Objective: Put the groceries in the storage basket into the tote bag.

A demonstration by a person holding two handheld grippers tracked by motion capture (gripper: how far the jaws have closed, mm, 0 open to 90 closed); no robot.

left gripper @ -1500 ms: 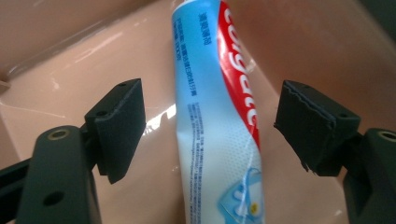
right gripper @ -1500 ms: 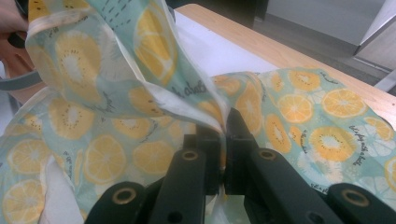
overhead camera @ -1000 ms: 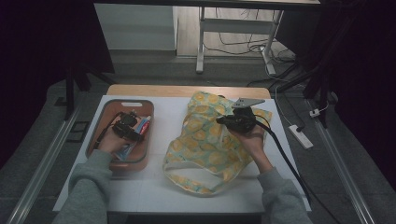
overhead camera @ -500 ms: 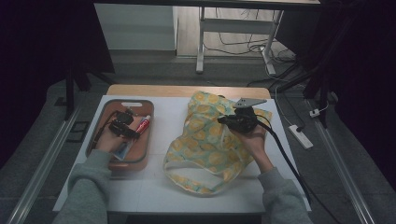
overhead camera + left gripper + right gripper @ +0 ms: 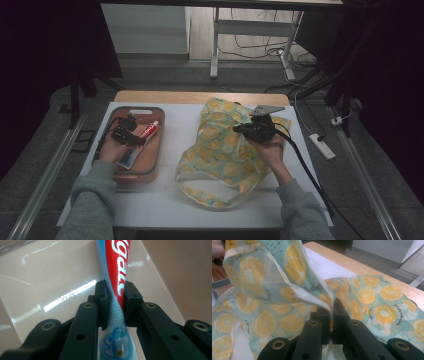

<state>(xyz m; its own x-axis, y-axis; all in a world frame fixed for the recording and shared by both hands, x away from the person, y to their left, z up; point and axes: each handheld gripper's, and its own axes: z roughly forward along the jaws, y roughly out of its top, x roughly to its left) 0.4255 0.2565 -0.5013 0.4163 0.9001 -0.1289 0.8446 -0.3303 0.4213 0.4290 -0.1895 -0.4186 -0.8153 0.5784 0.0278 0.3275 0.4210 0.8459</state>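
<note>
Landmark: the shallow pinkish-brown plastic tray [image 5: 156, 150], rounded at its corners, lying at the left end of the white-topped table [image 5: 170, 205] with a wooden far edge.
Toothpaste: a red, white and light-blue toothpaste tube [image 5: 148, 131] lies inside the tray, towards its far right part, slanting across the tray floor; in the left gripper view the tube [image 5: 119, 277] runs lengthwise away from the camera over the glossy tray floor [image 5: 50, 277].
Left gripper: the black left gripper [image 5: 131, 137] sits over the middle of the tray, held by the left hand [image 5: 114, 151] in a grey sleeve.
Left jaws: they have just been closing, with the tube between them; the pads [image 5: 103, 305] now press on both sides of the tube's lower half, so the gap left is no wider than the tube.
Bag: a soft cloth bag [image 5: 220, 150] printed with yellow lemon slices on pale green lies well to the right of the tray, its looped handle towards the near table edge.
Right gripper: the black right gripper [image 5: 247, 129] with a grey three-cornered plate rests on the bag's far right part, well apart from the tray.
Right jaws: pinched nearly together on a raised fold of the bag's cloth [image 5: 287, 277], which stands up from the pads [image 5: 325, 315].
Cable: a black cable [image 5: 305, 170] trails from the right gripper towards the near right table edge.
</note>
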